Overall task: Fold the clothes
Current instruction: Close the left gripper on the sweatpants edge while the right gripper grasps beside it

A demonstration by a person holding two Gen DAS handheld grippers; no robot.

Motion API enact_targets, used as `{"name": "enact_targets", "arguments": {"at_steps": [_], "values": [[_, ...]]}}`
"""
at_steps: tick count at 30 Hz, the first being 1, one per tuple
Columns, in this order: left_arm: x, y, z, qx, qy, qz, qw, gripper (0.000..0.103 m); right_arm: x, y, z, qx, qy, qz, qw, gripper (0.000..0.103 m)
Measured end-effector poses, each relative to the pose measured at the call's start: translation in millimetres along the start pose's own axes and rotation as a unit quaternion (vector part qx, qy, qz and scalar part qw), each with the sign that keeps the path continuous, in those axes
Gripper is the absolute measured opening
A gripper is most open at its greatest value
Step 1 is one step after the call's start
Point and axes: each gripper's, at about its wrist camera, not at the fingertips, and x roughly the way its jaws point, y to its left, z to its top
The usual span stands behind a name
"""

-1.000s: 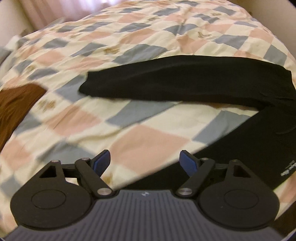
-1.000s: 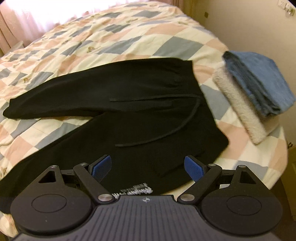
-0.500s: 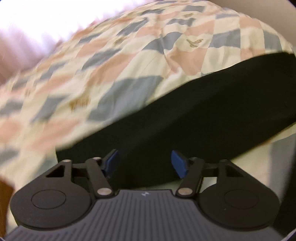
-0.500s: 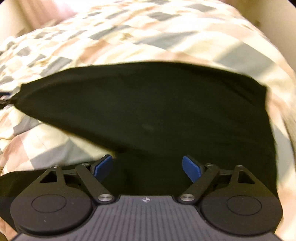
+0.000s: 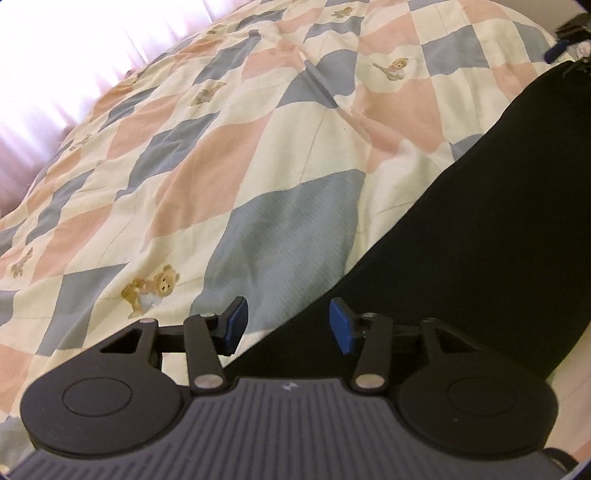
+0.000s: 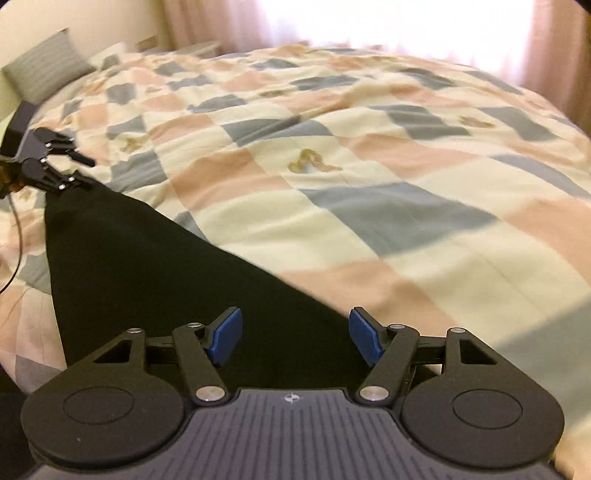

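Observation:
Black trousers (image 5: 461, 236) lie flat on a checked quilt (image 5: 221, 166). In the left wrist view my left gripper (image 5: 288, 325) is open, low over the quilt, its blue pads astride the far edge of one trouser leg end. In the right wrist view the trousers (image 6: 155, 266) run from lower centre to the left. My right gripper (image 6: 295, 334) is open over the trousers' far edge at the other end. The left gripper (image 6: 55, 166) shows small at the far left, at the leg's end.
The quilt (image 6: 369, 184) covers the bed in cream, pink and grey squares with bear prints. A grey pillow (image 6: 44, 66) lies at the head. Bright curtains (image 6: 369, 22) hang behind the bed. A thin cable (image 6: 16, 236) trails at the left edge.
Both grippers have swung forward and down to the trousers' far edge, one at each end. Both stay open. The folded pile of clothes has left the right view.

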Motion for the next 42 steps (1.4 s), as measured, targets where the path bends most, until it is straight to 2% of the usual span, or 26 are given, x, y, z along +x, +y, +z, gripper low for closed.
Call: {"name": "enact_targets", "arguments": {"at_steps": [4, 7, 11, 13, 15, 17, 19, 20, 21, 22, 24, 26, 27, 28, 30, 31, 32, 33, 37, 42], "values": [[11.4, 5.7, -2.1, 0.009, 0.007, -0.015, 0.9998, 0.043, 30.9, -13.4, 19.3, -0.038, 0.041, 0.031, 0.998, 0.07], [22.8, 10.2, -6.6, 0.024, 0.022, -0.032, 0.999, 0.038, 48.7, -14.8, 21.7, -0.05, 0.063, 0.048, 0.996, 0.07], [37.9, 17.2, -8.9, 0.037, 0.047, -0.077, 0.9953, 0.036, 60.8, -23.6, 15.6, -0.039, 0.089, 0.065, 0.993, 0.07], [44.5, 19.7, -9.3, 0.042, 0.054, -0.085, 0.994, 0.042, 61.6, -27.0, 12.0, -0.036, 0.099, 0.068, 0.992, 0.07], [52.8, 23.2, -9.3, 0.04, 0.064, -0.088, 0.9932, 0.058, 62.6, -29.9, 8.7, -0.036, 0.107, 0.066, 0.991, 0.07], [61.1, 22.8, -10.1, 0.044, 0.071, -0.089, 0.9925, 0.064, 64.6, -32.5, 6.4, -0.033, 0.111, 0.061, 0.991, 0.07], [66.0, 16.3, -11.6, 0.06, 0.071, -0.084, 0.9921, 0.064, 67.2, -34.4, 5.4, -0.032, 0.115, 0.063, 0.991, 0.071], [64.8, 10.9, -13.2, 0.07, 0.067, -0.083, 0.9918, 0.057, 68.5, -34.5, 5.3, -0.036, 0.117, 0.064, 0.99, 0.071], [63.6, 5.6, -14.8, 0.081, 0.062, -0.082, 0.9914, 0.043, 69.8, -34.4, 5.1, -0.041, 0.118, 0.065, 0.99, 0.071], [61.9, 1.7, -16.7, 0.085, 0.058, -0.081, 0.9914, 0.039, 71.1, -34.2, 4.8, -0.046, 0.121, 0.065, 0.989, 0.071], [58.5, -6.4, -19.8, 0.096, 0.052, -0.077, 0.991, 0.022, 73.2, -34.1, 3.5, -0.056, 0.125, 0.064, 0.989, 0.071], [55.1, -14.8, -22.0, 0.11, 0.049, -0.072, 0.9901, 0.014, 74.9, -35.0, 1.6, -0.059, 0.125, 0.064, 0.988, 0.071], [53.9, -18.1, -22.1, 0.117, 0.05, -0.07, 0.9894, 0.006, 75.5, -35.1, 0.7, -0.061, 0.125, 0.063, 0.988, 0.067], [52.8, -21.5, -22.3, 0.124, 0.052, -0.068, 0.9887, 0.003, 75.4, -34.6, -0.1, -0.064, 0.124, 0.06, 0.988, 0.062], [49.9, -29.9, -22.9, 0.139, 0.05, -0.052, 0.9877, 0.002, 73.1, -32.7, -1.7, -0.073, 0.122, 0.054, 0.988, 0.035], [47.3, -32.7, -23.6, 0.142, 0.049, -0.045, 0.9877, 0.002, 70.7, -31.2, -2.7, -0.077, 0.121, 0.052, 0.988, 0.027], [41.9, -34.0, -24.2, 0.142, 0.046, -0.037, 0.9882, 0.002, 67.4, -28.6, -4.0, -0.084, 0.119, 0.046, 0.988, 0.013], [36.6, -35.2, -24.7, 0.141, 0.043, -0.029, 0.9886, 0.002, 61.4, -24.3, -5.9, -0.096, 0.112, 0.037, 0.988, 0.005], [-2.0, -37.7, -28.1, 0.119, 0.023, 0.003, 0.9927, 0.002, 26.7, -2.4, -14.1, -0.136, 0.069, 0.001, 0.988, 0.002], [-90.4, -54.5, -39.6, 0.064, -0.006, 0.052, 0.9966, 0.002, -44.0, 41.4, -37.5, -0.171, -0.001, -0.046, 0.984, 0.001]]}}
